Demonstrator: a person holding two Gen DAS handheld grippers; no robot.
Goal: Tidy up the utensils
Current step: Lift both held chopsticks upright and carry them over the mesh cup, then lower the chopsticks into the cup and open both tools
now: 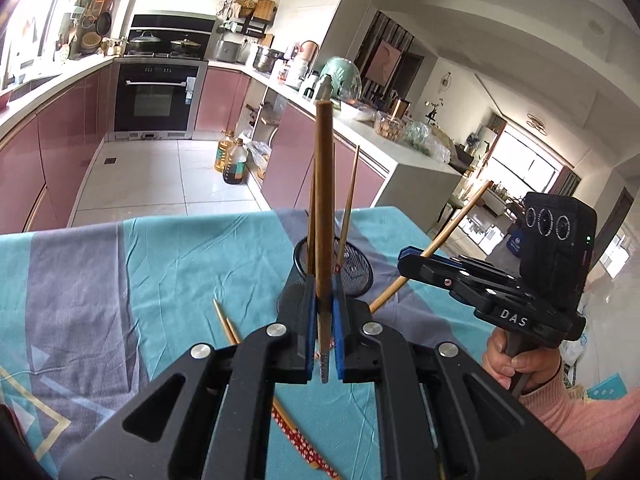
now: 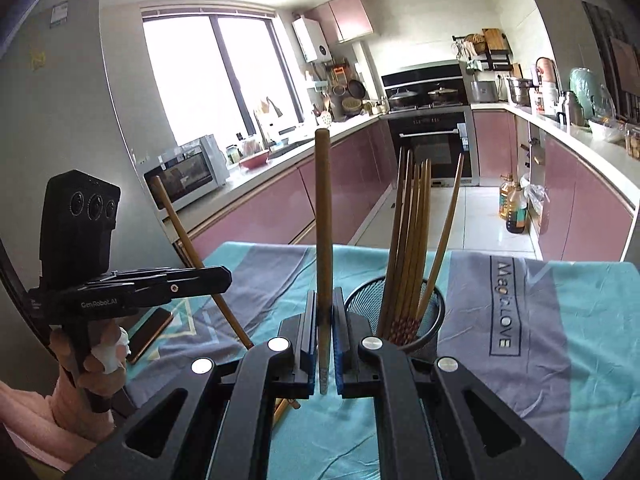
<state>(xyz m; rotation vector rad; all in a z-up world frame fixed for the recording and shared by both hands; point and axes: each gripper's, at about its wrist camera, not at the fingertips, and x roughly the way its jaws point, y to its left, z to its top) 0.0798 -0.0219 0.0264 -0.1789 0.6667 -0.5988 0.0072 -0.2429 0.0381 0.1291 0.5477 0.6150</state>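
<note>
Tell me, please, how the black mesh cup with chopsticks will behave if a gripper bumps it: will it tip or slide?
The mesh cup probably tips easily: it looks light, and the chopsticks inside stand far above its rim, leaning outward. It may also slide, since it rests on a loose, wrinkled tablecloth. Likely not fragile, as it seems wire.

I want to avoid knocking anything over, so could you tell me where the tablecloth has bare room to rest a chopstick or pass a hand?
Free: the wide cloth left of the loose chopsticks, and the grey band with lettering right of the mesh holder. Crowded: around the holder, where both grippers, left and right, each hold a chopstick, and beside the phone.
</note>
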